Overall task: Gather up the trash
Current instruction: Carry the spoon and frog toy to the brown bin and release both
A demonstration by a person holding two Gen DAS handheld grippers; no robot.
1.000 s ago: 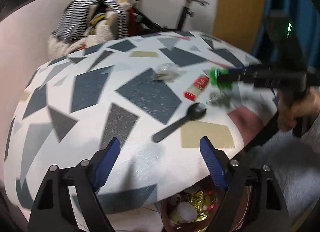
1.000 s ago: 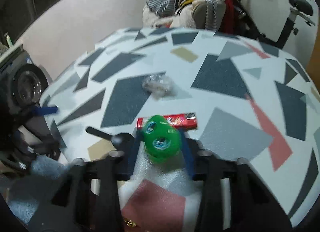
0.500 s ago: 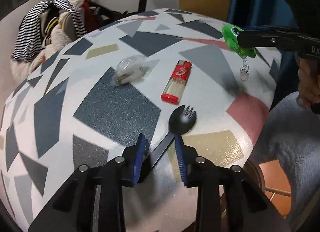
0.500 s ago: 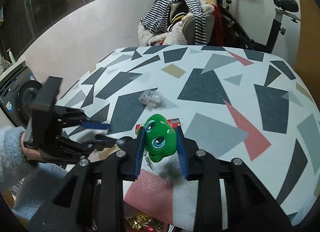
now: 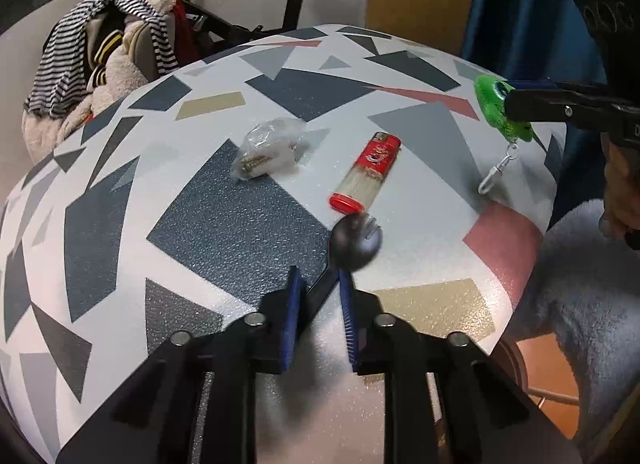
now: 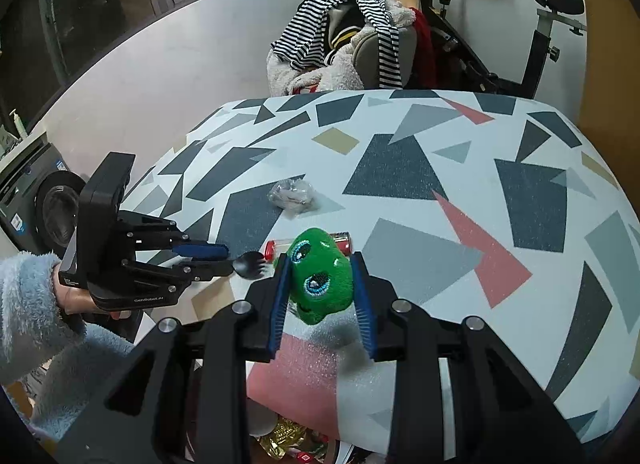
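Note:
A black plastic spork (image 5: 355,240) is held by its handle in my left gripper (image 5: 320,288), which is shut on it just above the patterned table (image 5: 240,224); the spork's head is blurred beside a red lighter (image 5: 368,172). The right wrist view shows the same left gripper (image 6: 216,258) with the spork (image 6: 248,264) sticking out of it. My right gripper (image 6: 320,264) is shut on a green frog-face keychain toy (image 6: 322,276), held above the table's near edge. In the left wrist view the toy (image 5: 500,112) dangles a metal clasp (image 5: 496,172). A clear bag of screws (image 5: 270,152) lies farther back.
Below the table's near edge a bin (image 6: 288,440) holds gold foil wrappers. A chair piled with striped clothes (image 6: 344,36) and an exercise bike (image 6: 540,24) stand behind the table. A washing machine (image 6: 40,204) is at the left. A person's fleece sleeve (image 6: 36,296) holds the left gripper.
My left gripper came forward over the spork's handle and closed on it; the spork's head now tips up, blurred. The right gripper lifted the green toy slightly off the table.

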